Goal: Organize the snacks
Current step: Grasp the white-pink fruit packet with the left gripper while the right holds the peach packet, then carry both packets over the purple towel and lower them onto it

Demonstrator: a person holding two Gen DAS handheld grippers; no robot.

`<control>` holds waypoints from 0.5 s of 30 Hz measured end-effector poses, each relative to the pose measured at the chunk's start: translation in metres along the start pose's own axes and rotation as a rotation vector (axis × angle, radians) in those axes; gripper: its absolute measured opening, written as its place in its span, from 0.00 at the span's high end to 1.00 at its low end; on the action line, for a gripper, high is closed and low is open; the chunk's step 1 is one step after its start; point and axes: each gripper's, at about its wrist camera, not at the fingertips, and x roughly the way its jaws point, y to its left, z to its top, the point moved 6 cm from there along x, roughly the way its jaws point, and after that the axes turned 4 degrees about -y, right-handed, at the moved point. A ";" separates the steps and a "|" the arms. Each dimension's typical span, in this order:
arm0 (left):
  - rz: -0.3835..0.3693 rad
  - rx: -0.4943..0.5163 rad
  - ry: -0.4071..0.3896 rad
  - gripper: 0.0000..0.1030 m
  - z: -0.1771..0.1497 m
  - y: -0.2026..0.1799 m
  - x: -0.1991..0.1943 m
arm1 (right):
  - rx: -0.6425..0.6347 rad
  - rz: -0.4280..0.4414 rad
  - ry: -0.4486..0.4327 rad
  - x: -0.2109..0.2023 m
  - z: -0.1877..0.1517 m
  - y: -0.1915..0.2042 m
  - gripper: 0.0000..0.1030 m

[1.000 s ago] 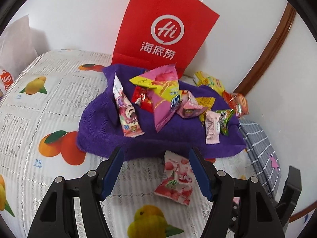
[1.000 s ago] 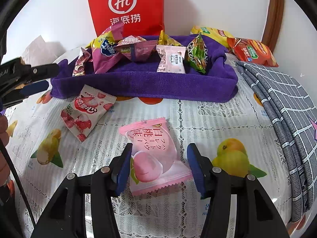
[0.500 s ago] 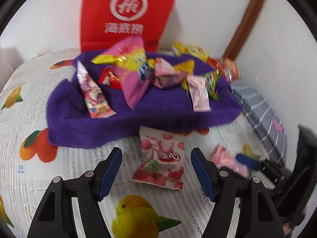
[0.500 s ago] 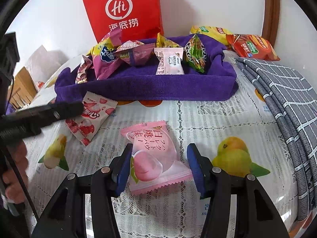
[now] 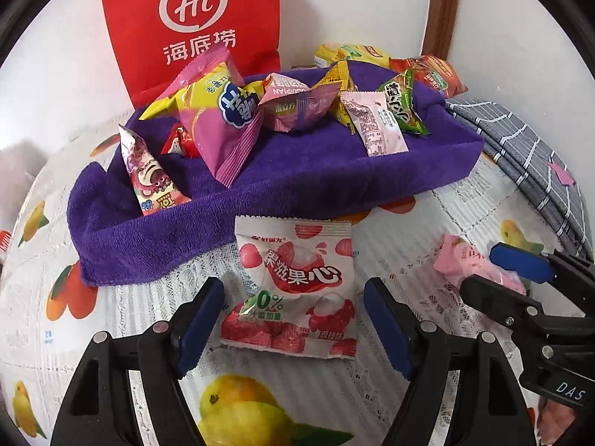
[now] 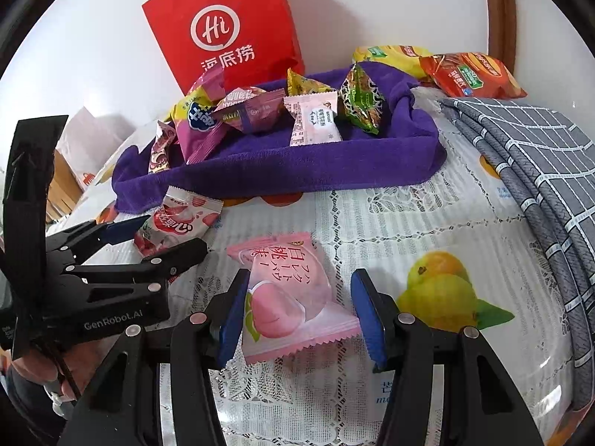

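White lace with a fruit print covers the table (image 6: 427,223), and both grippers hang low over it, each astride a snack packet. Nearest, the right gripper (image 6: 299,310) stands part open around the pink peach packet (image 6: 290,293), which lies flat on the lace with its zigzag hem toward the camera; the left blue pad lies against the packet's edge while the right pad stands clear, so nothing is clamped. Just to its left the left gripper (image 5: 293,323) has just been widening its jaws, and the white-and-red lychee packet (image 5: 297,290) lies between them with a gap at each side, untouched by either pad. That packet is white with red fruit pictures and bold red characters, its top seam almost against the purple towel (image 5: 334,186). Behind both packets the towel is folded into a shallow tray holding a row of snacks: a Toy Story pouch (image 5: 148,171), a pink-and-yellow bag (image 5: 219,119), a pale pink bar (image 5: 375,126) and a green packet (image 5: 401,107). At the right lies a grey checked cloth (image 6: 539,171). Farthest back, a red paper bag (image 6: 230,26) leans on the white wall, with yellow and orange packs (image 6: 446,67) beside it.
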 end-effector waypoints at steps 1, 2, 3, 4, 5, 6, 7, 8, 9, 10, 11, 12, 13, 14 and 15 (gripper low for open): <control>-0.001 -0.009 -0.002 0.28 0.000 0.001 0.000 | 0.000 -0.001 0.000 0.000 0.000 0.000 0.47; 0.008 -0.013 -0.006 0.33 0.001 0.003 -0.001 | 0.000 -0.003 0.000 0.000 0.000 0.000 0.47; 0.008 -0.017 -0.008 0.36 0.001 0.004 -0.001 | -0.002 -0.005 0.000 0.000 0.000 0.000 0.47; 0.009 -0.019 -0.011 0.39 0.001 0.005 -0.002 | -0.005 -0.008 0.001 0.000 0.000 0.001 0.47; 0.009 -0.022 -0.014 0.40 0.001 0.006 -0.003 | -0.007 -0.010 0.001 0.001 0.000 0.001 0.47; 0.006 -0.026 -0.014 0.40 0.001 0.007 -0.003 | -0.009 -0.012 0.001 0.001 0.000 0.001 0.47; 0.005 -0.030 -0.016 0.41 0.001 0.008 -0.004 | -0.008 -0.013 0.001 0.001 0.000 0.001 0.47; 0.004 -0.034 -0.017 0.42 0.001 0.009 -0.004 | -0.006 -0.012 0.000 0.000 0.000 0.000 0.48; 0.001 -0.040 -0.019 0.43 0.001 0.010 -0.004 | -0.003 -0.010 -0.001 0.000 0.000 -0.001 0.48; -0.001 -0.045 -0.020 0.44 0.000 0.011 -0.005 | 0.000 -0.008 -0.002 0.000 0.000 -0.001 0.49; -0.004 -0.046 -0.019 0.44 0.001 0.011 -0.005 | 0.004 -0.004 -0.003 0.000 0.000 -0.002 0.49; -0.007 -0.045 -0.021 0.44 0.001 0.010 -0.006 | 0.011 0.003 -0.006 -0.001 0.000 -0.003 0.49; -0.010 -0.044 -0.026 0.44 0.001 0.009 -0.008 | 0.021 0.013 -0.009 -0.001 0.000 -0.004 0.49; -0.014 -0.045 -0.032 0.44 0.002 0.009 -0.009 | 0.028 0.021 -0.011 -0.002 0.000 -0.005 0.49; -0.024 -0.048 -0.040 0.44 0.004 0.008 -0.011 | 0.036 0.030 -0.014 -0.002 0.000 -0.006 0.49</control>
